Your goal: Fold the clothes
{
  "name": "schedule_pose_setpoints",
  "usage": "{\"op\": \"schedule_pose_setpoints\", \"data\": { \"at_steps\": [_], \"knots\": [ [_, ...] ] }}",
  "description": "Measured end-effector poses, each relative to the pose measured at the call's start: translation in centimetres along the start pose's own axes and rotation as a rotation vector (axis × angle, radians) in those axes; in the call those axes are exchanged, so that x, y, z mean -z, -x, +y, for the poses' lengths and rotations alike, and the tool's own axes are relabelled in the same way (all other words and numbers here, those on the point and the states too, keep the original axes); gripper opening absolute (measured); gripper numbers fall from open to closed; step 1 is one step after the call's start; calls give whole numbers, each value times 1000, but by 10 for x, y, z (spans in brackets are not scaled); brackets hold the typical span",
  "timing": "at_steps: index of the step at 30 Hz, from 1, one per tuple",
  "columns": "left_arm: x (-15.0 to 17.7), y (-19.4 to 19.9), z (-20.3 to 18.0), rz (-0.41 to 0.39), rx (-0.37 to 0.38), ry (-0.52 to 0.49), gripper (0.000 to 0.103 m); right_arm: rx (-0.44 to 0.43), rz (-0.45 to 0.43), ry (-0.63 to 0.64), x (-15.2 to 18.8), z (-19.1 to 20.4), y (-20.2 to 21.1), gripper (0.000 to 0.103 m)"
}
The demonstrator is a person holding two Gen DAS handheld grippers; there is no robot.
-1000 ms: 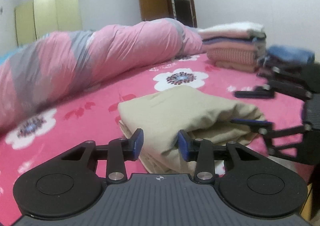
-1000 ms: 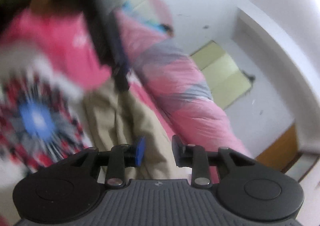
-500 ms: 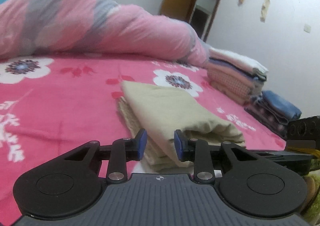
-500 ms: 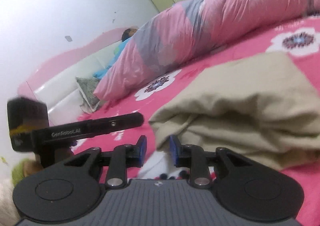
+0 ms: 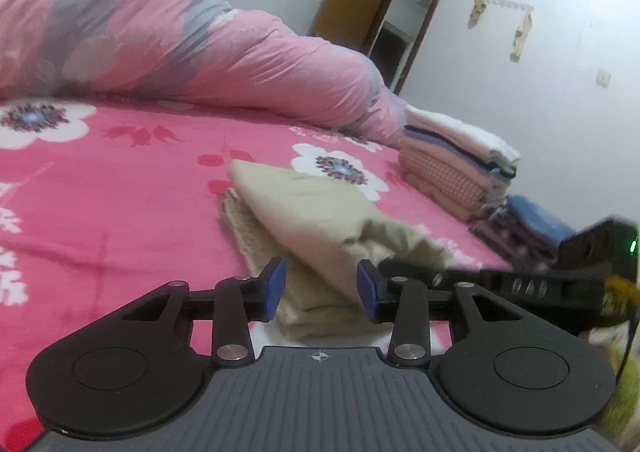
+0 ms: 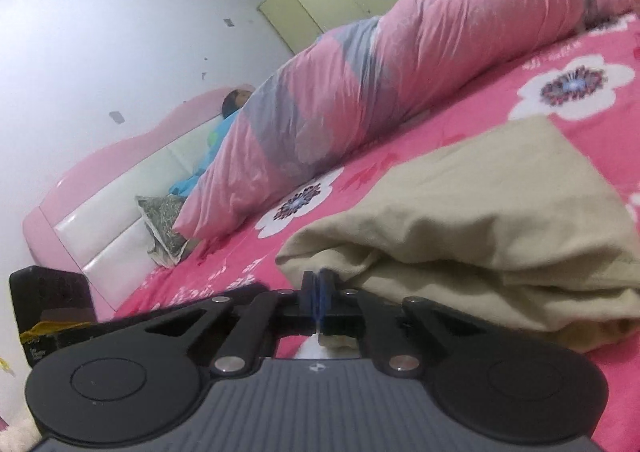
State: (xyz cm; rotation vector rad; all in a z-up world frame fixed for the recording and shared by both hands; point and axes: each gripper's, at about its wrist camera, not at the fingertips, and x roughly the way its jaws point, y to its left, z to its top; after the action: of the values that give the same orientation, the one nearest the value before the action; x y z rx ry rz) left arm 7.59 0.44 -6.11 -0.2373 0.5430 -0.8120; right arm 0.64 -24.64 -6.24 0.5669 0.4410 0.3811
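A folded beige garment (image 5: 320, 211) lies on the pink flowered bedsheet (image 5: 120, 179). Its near end sits between the blue pads of my left gripper (image 5: 320, 288), whose jaws are opening and stand a little apart from the cloth. My right gripper (image 5: 390, 266) comes in from the right and reaches into the rumpled near fold. In the right wrist view the right gripper (image 6: 318, 292) is shut, pads together, pinching the left edge of the beige garment (image 6: 480, 211). The left gripper's black housing (image 6: 52, 292) shows at the lower left.
A rolled pink and grey duvet (image 5: 180, 47) runs along the far side of the bed. A stack of folded clothes (image 5: 452, 155) and darker folded items (image 5: 528, 219) sit at the right. A person (image 6: 236, 99) lies by the pink headboard (image 6: 100, 187).
My right gripper's jaws have closed on the garment's edge after rolling level. My left gripper's jaws have widened slightly. The garment's near fold is now rumpled and lifted.
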Motion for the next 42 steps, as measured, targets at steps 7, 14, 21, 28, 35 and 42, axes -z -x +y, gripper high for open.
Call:
{"op": "schedule_pose_setpoints", "data": {
  "at_steps": [7,14,21,28,35,42],
  "knots": [
    [-7,-28,-2,42,-67,19,8,84,4,22,7,-4,4,0],
    [-10,-26,-3,62,-45,32,5,223,-17,204,10,13,21,0],
    [-11,-25,-5,76,-44,44,17,101,25,125,13,17,10,32],
    [-2,-14,-34,-30,-113,-151,0,168,-37,71,9,5,1,1],
    [9,-7,-40,-21,-119,-175,0,132,-28,1,4,-2,-31,0],
    [13,2,-39,-25,-93,-188,0,142,-76,-68,4,-4,-46,1]
  ]
}}
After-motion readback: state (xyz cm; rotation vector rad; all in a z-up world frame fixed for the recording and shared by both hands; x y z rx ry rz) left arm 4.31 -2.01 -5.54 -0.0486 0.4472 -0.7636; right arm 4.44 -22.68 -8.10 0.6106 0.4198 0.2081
